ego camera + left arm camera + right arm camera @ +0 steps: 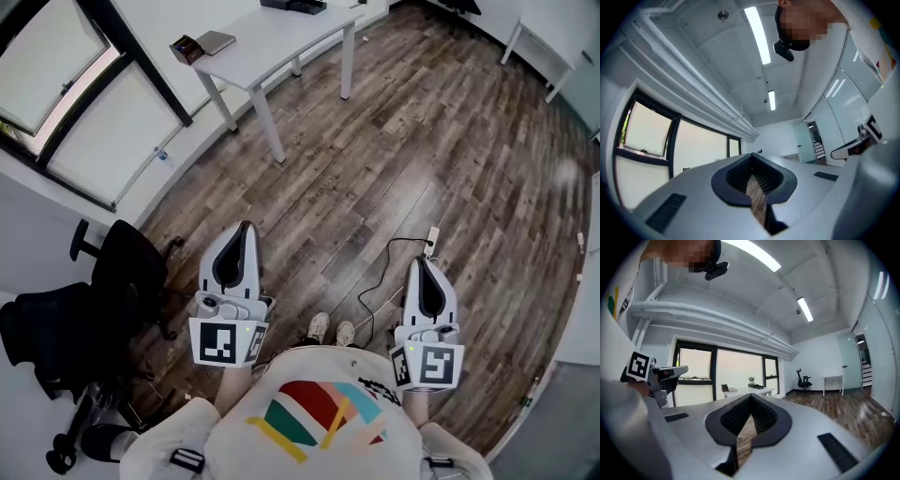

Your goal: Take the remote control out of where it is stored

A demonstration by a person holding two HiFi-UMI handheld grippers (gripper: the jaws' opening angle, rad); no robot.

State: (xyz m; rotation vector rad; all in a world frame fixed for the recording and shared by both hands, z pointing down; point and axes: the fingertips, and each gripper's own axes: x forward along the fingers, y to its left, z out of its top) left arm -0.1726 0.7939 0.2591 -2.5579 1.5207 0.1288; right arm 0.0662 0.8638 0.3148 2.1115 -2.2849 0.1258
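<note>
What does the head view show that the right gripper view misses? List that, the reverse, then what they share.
Head view only: the person's shoes, a cable on the wood floor, a black chair at left. Right gripper view only: ceiling lights, a small plant. Shared: the white table, the wood floor, and the right gripper, fingers shut.

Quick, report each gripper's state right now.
The left gripper is closed, holding nothing.
The right gripper is closed, holding nothing.
</note>
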